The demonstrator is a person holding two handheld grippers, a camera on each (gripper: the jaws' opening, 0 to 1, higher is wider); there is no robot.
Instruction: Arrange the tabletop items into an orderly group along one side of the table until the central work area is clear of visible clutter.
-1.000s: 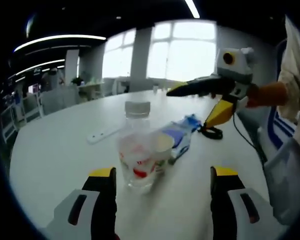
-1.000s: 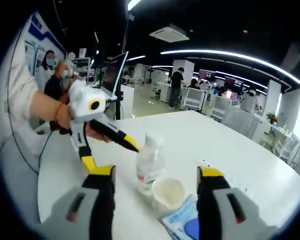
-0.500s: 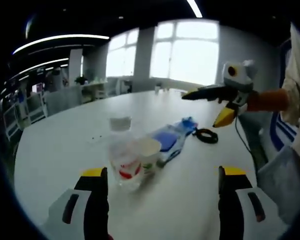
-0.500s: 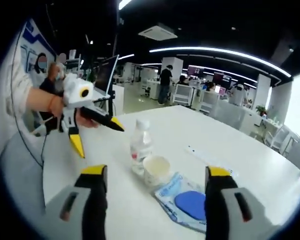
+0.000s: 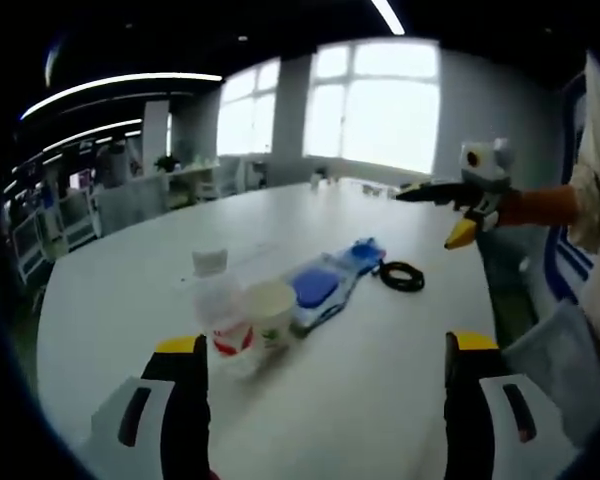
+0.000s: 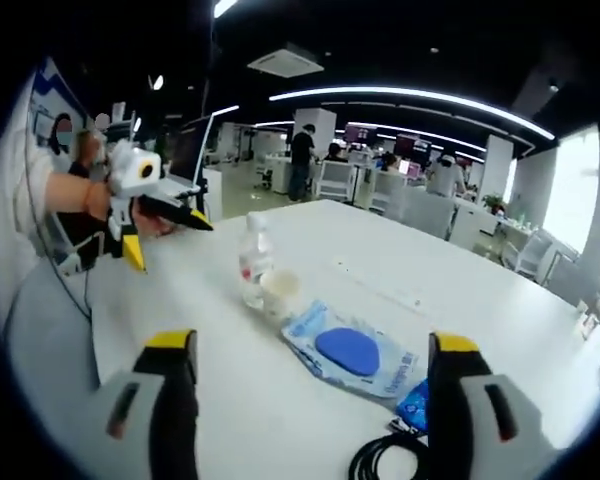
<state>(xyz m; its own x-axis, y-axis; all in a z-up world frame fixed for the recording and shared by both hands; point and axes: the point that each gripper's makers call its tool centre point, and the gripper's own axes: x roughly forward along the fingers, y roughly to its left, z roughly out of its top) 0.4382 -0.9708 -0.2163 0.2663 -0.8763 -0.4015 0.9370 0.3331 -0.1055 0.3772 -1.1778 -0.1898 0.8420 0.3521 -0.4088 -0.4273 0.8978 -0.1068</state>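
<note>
White table (image 5: 130,290), office behind. Left gripper (image 5: 325,400) rises from the bottom of the left gripper view, jaws spread wide, nothing between them; lower ends cut off by the frame edge. Right gripper (image 6: 310,395) in the right gripper view likewise: jaws wide apart, empty.

Clustered mid-table: clear plastic bottle (image 5: 218,318) with a white cap, blurred, label unreadable; paper cup (image 5: 268,312) touching it on one side. Just beside the cup, a clear packet holding a blue pad (image 5: 325,285), print too small to read. Beyond the packet's far end, a coiled black cable (image 5: 401,276), apart from it. In the right gripper view the cable (image 6: 380,458) is partly cut off at the bottom.

The right gripper also shows at the left view's right side, held in a hand above the table, jaws parted.
</note>
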